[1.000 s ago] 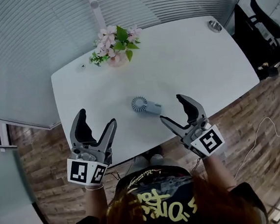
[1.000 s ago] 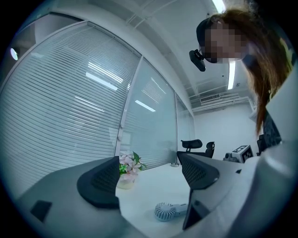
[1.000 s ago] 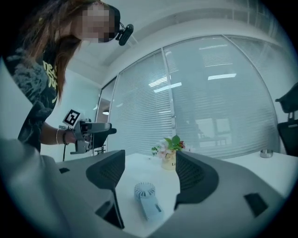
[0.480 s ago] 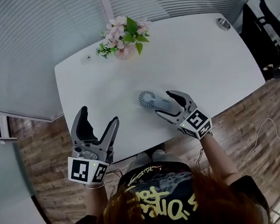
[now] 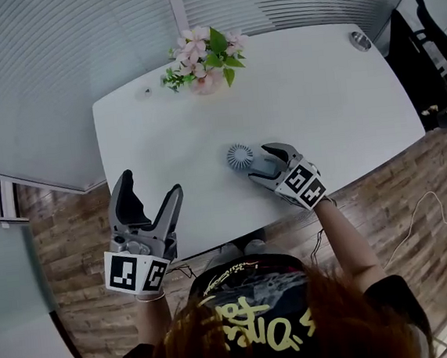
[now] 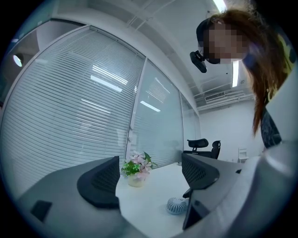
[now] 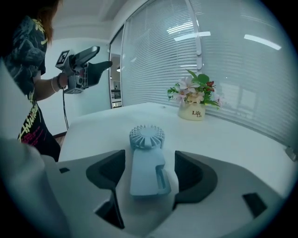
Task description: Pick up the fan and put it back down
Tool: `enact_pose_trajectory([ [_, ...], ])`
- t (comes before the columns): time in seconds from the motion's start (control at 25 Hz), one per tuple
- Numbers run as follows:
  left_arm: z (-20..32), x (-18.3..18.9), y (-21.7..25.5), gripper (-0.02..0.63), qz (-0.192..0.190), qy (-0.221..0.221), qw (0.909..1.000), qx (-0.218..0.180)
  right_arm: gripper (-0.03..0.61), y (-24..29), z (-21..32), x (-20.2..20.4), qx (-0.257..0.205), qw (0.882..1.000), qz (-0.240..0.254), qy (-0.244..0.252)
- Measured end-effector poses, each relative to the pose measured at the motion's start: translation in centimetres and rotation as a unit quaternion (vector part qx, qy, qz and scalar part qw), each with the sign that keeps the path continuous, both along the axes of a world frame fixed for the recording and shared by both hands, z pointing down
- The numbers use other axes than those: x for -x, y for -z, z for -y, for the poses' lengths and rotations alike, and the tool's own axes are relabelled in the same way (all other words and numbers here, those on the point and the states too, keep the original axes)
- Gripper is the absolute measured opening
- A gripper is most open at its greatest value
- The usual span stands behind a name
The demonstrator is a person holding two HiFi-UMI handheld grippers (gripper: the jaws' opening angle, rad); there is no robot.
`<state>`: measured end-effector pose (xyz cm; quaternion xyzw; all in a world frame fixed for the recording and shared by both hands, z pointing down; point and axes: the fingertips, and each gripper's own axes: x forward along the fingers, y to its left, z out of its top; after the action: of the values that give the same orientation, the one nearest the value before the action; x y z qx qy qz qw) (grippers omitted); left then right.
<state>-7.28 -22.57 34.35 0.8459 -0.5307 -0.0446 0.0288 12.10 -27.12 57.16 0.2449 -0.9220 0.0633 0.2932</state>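
Observation:
A small pale-blue hand fan (image 5: 239, 156) lies flat on the white table (image 5: 318, 102), its round head pointing away from me. My right gripper (image 5: 259, 164) rests low on the table with its jaws on either side of the fan's handle (image 7: 148, 174). In the right gripper view a narrow gap shows on each side, so the right gripper (image 7: 149, 158) is open and not pressing the handle. My left gripper (image 5: 151, 202) hangs open and empty off the table's near left edge. The left gripper view has the left gripper (image 6: 149, 171) high up, with the fan (image 6: 177, 205) below it.
A vase of pink flowers (image 5: 204, 62) stands at the far side of the table. A small round metal object (image 5: 361, 40) sits at the far right corner, a tiny item (image 5: 144, 94) at the far left. A black office chair (image 5: 430, 36) stands to the right.
My right gripper has moved forward and down onto the table and its jaws have narrowed round the fan's handle. The left gripper has barely moved.

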Motion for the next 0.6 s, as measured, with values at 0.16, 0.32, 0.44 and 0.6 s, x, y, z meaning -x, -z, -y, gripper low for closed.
enact_pose_trajectory([
  [0.16, 0.1, 0.2, -0.2, 0.416, 0.000, 0.000, 1.0000, 0.003, 0.321, -0.6, 0.4, -0.2, 0.002, 1.000, -0.024, -0.004],
  [0.32, 0.3, 0.5, -0.5, 0.414, 0.000, 0.002, 1.0000, 0.004, 0.316, -1.2, 0.3, 0.0, 0.008, 0.999, -0.044, 0.004],
  [0.44, 0.4, 0.6, -0.4, 0.414, -0.004, 0.002, 1.0000, 0.003, 0.302, -1.2, 0.2, 0.1, 0.018, 0.999, -0.048, 0.013],
  [0.6, 0.5, 0.3, -0.1, 0.414, -0.002, -0.006, 1.0000, 0.003, 0.251, -1.3, -0.3, 0.4, 0.028, 0.997, -0.056, 0.034],
])
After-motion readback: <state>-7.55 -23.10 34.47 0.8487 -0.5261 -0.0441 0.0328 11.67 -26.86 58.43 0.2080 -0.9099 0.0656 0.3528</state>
